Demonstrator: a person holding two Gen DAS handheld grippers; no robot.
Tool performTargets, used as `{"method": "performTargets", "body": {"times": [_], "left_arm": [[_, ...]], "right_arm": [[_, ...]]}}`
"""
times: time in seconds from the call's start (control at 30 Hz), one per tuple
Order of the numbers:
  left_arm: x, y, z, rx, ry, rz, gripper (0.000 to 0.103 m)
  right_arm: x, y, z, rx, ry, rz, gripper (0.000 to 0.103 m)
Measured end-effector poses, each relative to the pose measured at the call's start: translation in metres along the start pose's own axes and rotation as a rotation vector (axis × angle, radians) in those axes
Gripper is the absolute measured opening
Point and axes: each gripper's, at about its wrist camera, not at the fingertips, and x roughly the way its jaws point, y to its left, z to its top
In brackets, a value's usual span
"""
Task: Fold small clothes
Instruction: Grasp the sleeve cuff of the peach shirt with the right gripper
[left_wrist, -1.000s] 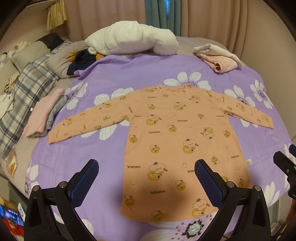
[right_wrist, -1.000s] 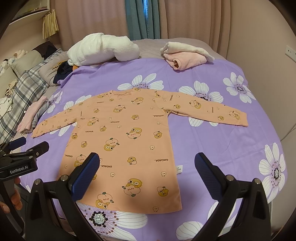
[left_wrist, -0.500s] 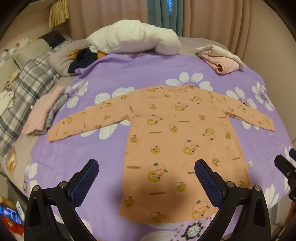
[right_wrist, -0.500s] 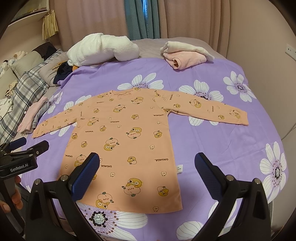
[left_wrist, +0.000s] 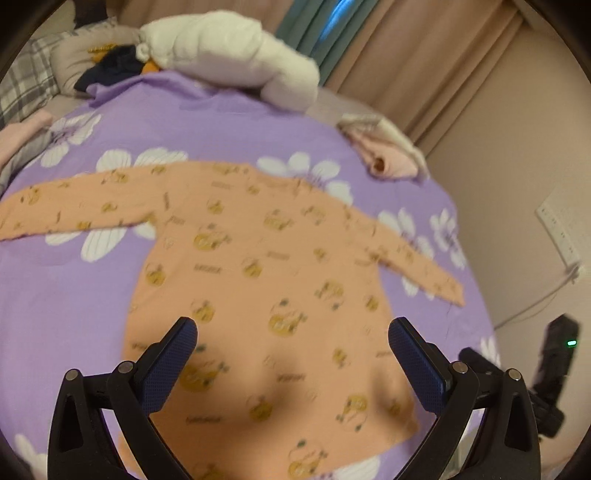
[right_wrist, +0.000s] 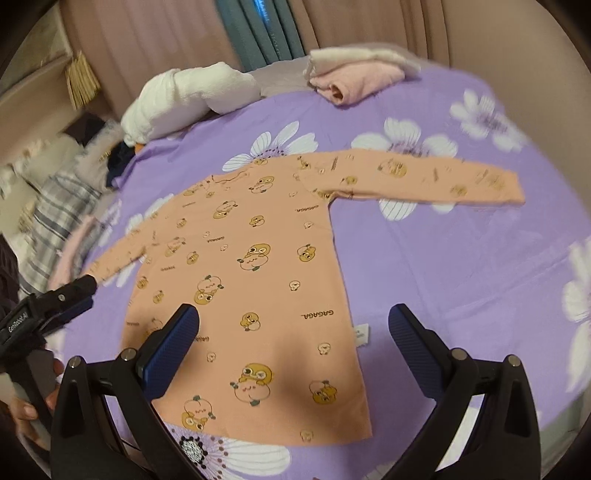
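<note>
shirt (right_wrist: 258, 280) printed "GAGAGA", left gripper (right_wrist: 70, 295) marked "GenRobot.AI"

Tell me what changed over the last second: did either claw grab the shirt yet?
No grab. Both claws swung apart and closer in: the left claw now views from the left, the right claw from the right; both open, empty. The orange long-sleeved cartoon-print shirt lies flat, sleeves spread, on the purple flowered bedspread, unchanged.

Shirt (right_wrist: 258, 273) lies flat mid-bedsheet (right_wrist: 461, 266), sleeves out both sides. Pillow (right_wrist: 184, 99) behind it, folded clothes (right_wrist: 354, 77) back right.
</note>
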Motion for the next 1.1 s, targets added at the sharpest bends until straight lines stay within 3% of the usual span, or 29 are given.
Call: {"method": "performTargets", "body": {"times": [0.13,0.23,0.4,0.67,0.87,0.97,1.1], "left_arm": [[0.016,-0.001,0.003,0.000,0.030,0.005,0.102],[0.030,0.000,0.005,0.001,0.028,-0.051,0.102],[0.060,-0.009,0.012,0.034,0.050,-0.081,0.102],[0.094,-0.024,0.033,0.012,0.090,-0.145,0.102],[0.104,-0.027,0.044,-0.017,0.093,-0.137,0.102],[0.108,-0.025,0.045,-0.028,0.097,-0.126,0.102],[0.112,-0.022,0.047,-0.037,0.106,-0.107,0.102]], "right_arm": [[0.016,-0.060,0.004,0.170,-0.022,0.067,0.103],[0.027,-0.112,0.009,0.297,-0.048,0.072,0.103],[0.043,-0.193,0.021,0.506,-0.117,0.048,0.102],[0.065,-0.266,0.049,0.734,-0.219,0.086,0.093],[0.081,-0.302,0.065,0.838,-0.304,0.106,0.074],[0.088,-0.317,0.071,0.887,-0.338,0.122,0.060],[0.094,-0.332,0.069,0.939,-0.340,0.100,0.023]]}}
